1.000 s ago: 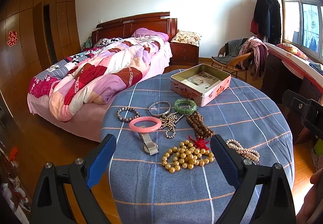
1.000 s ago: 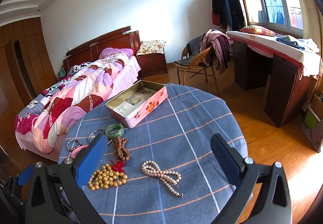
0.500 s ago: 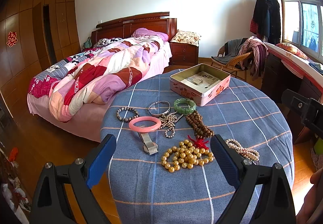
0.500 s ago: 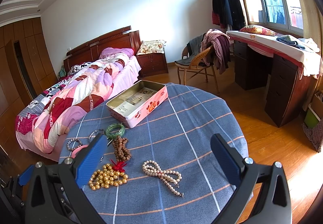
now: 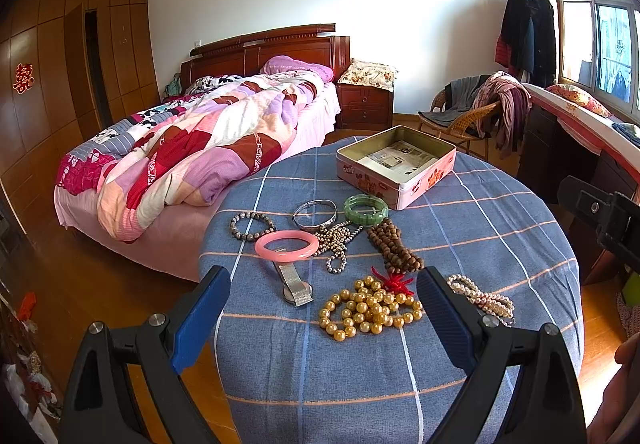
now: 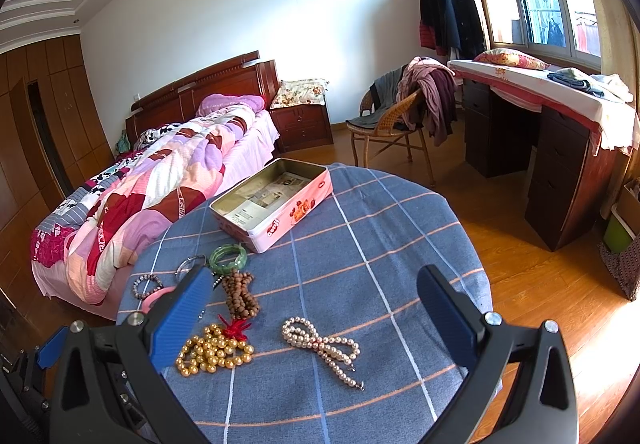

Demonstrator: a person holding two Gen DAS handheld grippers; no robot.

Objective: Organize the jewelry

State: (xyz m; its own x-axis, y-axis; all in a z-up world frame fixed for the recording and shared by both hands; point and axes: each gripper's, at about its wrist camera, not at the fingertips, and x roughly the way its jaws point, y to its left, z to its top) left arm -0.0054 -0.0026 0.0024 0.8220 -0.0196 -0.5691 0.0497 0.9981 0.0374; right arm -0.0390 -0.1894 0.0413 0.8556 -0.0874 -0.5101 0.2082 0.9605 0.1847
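Observation:
Jewelry lies on a round table under a blue checked cloth. A pink bangle, a silver watch, gold beads with a red tassel, brown wooden beads, a green bangle, a silver bangle, a dark bead bracelet and a pearl strand are spread out. Behind them stands an open pink tin, holding only paper. My left gripper hovers open over the near side. My right gripper is open above the pearls. Neither holds anything.
A bed with a patchwork quilt stands left of the table. A wicker chair with clothes and a dark desk are to the right. The table's right half carries no jewelry. Wood floor surrounds it.

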